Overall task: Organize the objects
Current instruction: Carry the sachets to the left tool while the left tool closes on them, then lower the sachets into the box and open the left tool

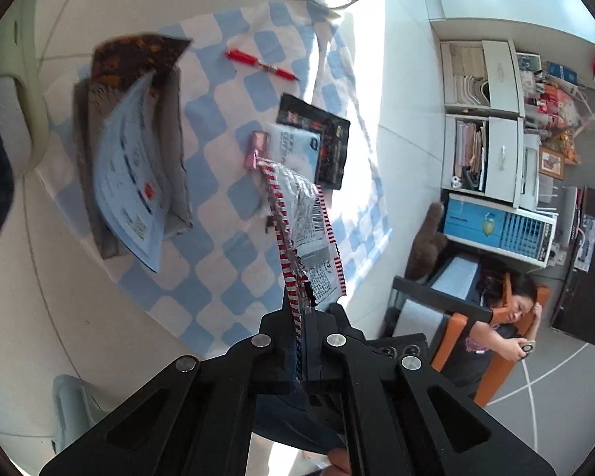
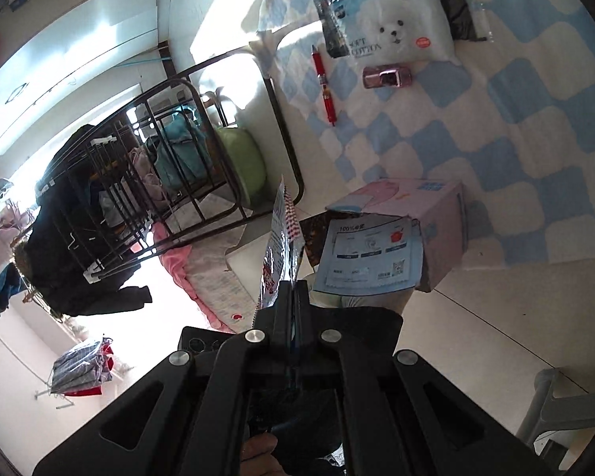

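Above checkered cloth [image 1: 226, 182], wrapper [image 1: 309, 230] between tongs [image 1: 303, 317]

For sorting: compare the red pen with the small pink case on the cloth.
The red pen is long, thin and bright red; the pink case is short, blocky and glossy pink. In the right wrist view the pen lies upright, the case crosswise. Both rest loose on the checked cloth.

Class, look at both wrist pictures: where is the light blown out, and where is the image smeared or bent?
Left wrist view: sun glare whitens the checked cloth at its far edge; the cardboard box and its leaflet are motion-smeared; the shelves bow at the rim. Right wrist view: the window area behind the drying rack is overexposed, while the tissue pack stays sharp.
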{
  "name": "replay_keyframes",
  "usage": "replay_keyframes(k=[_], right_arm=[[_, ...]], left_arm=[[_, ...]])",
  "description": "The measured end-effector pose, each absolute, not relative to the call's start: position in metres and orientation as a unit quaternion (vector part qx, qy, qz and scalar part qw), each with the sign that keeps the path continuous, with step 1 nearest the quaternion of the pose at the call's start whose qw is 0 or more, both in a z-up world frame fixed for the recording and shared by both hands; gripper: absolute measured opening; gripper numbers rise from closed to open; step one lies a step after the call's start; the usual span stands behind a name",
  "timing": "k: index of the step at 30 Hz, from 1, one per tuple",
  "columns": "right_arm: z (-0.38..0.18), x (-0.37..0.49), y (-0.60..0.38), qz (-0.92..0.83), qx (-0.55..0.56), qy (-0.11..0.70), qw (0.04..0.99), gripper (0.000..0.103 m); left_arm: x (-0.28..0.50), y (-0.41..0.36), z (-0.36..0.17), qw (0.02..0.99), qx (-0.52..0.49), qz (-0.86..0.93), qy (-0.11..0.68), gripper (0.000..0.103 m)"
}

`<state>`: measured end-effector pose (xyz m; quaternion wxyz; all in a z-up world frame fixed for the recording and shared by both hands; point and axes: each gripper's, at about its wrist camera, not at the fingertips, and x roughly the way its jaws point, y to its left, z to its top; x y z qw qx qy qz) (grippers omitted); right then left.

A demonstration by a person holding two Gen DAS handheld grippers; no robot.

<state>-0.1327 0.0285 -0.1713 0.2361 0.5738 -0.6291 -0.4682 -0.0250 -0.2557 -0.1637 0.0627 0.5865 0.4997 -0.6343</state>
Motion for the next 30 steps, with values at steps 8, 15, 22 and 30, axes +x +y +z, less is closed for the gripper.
replay_keyframes(k=[8, 15, 22, 30], right_arm=[[-0.178, -0.129, 0.021, -0.474, 0.617, -0.587, 0.225, 0.008], [-0.21, -0.117, 0.037, -0.459, 0.659, -0.574, 0.157, 0.008], [-0.22, -0.113, 0.053, -0.449, 0.661, -0.587, 0.128, 0.018], [-0.229, -0.113, 0.072, -0.456, 0.662, -0.587, 0.099, 0.025]], left_arm=[[-0.003, -0.298, -0.11, 0.186, 0.566, -0.715, 0.366, 0.0], [-0.023, -0.271, -0.152, 0.207, 0.655, -0.663, 0.297, 0.0], [-0.075, -0.257, -0.233, 0.242, 0.747, -0.585, 0.204, 0.0], [-0.096, -0.263, -0.243, 0.251, 0.702, -0.606, 0.277, 0.0]])
